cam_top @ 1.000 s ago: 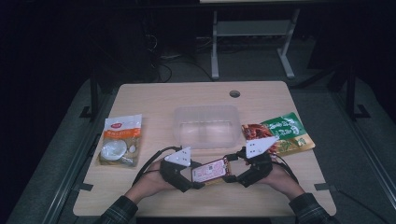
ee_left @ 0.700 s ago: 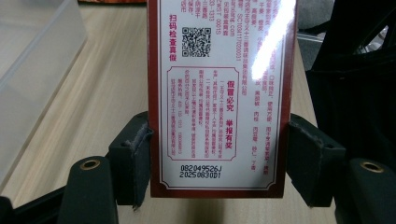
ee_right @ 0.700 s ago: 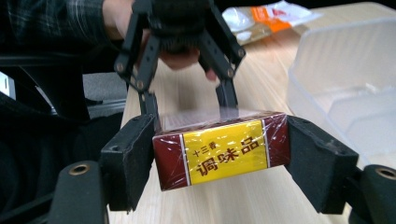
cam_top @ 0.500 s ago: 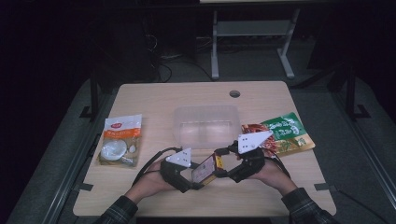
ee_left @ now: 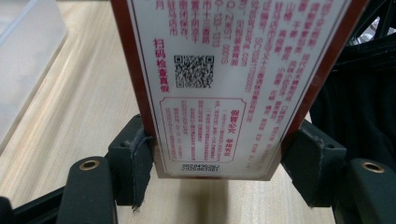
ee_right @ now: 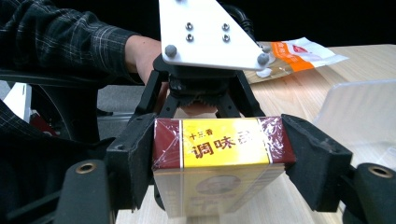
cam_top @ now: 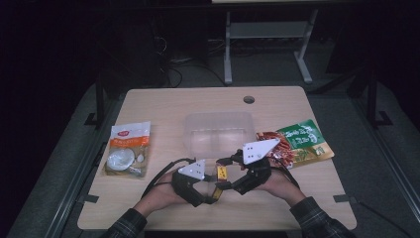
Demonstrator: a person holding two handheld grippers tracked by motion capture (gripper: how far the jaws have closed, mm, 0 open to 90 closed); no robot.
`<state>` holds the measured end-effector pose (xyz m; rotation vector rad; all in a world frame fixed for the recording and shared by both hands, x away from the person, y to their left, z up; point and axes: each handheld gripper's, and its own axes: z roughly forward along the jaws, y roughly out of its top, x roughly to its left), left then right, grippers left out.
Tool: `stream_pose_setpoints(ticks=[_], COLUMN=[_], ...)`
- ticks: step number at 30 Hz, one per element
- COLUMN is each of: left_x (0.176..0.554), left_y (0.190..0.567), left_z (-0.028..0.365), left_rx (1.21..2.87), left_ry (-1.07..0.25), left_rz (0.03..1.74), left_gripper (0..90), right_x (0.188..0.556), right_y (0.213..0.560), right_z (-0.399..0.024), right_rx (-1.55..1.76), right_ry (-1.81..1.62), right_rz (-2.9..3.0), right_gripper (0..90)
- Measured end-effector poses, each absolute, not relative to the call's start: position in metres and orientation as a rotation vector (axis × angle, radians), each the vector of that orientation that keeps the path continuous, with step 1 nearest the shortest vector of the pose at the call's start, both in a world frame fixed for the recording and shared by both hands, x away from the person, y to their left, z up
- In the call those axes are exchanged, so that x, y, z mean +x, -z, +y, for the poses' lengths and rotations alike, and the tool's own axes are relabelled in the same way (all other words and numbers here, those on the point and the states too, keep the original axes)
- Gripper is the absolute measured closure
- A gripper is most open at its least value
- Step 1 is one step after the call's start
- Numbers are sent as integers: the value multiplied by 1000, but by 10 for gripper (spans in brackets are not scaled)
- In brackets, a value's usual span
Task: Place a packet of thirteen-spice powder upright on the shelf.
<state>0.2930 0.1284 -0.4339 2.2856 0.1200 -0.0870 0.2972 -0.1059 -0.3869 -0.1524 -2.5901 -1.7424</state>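
Note:
A small cellophane-wrapped box (cam_top: 221,174), dark red with a yellow label, hangs just above the front middle of the wooden table (cam_top: 163,104). My left gripper (cam_top: 214,190) comes from the left and my right gripper (cam_top: 224,179) from the right, each shut on the box. In the left gripper view the box's white printed back with a QR code (ee_left: 224,84) stands upright, and both pads (ee_left: 135,158) press on its red edges. In the right gripper view the yellow label (ee_right: 219,149) sits squeezed between the pads (ee_right: 140,154). The other gripper's grey plate (ee_right: 205,32) and a hand are behind it.
A clear plastic container (cam_top: 218,131) stands just beyond the grippers. An orange and white food bag (cam_top: 126,148) lies at the left edge. A green and red snack bag (cam_top: 297,144) lies at the right. A cable hole (cam_top: 248,99) is at the far edge.
The right gripper has moved left and up, closer to the left one. The box has turned from lying face up to standing on edge between the two grippers.

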Motion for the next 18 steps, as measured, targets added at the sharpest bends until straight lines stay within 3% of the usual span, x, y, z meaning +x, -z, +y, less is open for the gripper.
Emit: stream_pose_setpoints(ticks=[13,18], left_x=[292,291], left_y=[436,436], left_z=[127,135], left_rx=[2274,2291], left_ry=[69,22], left_rz=[152,189], left_gripper=[294,211], right_x=[297,300], right_y=[380,377], right_z=[-96,-94], right_rx=[-112,-111], right_ry=[1712,1709], right_rz=[-2628,-2630], right_gripper=[314,316])
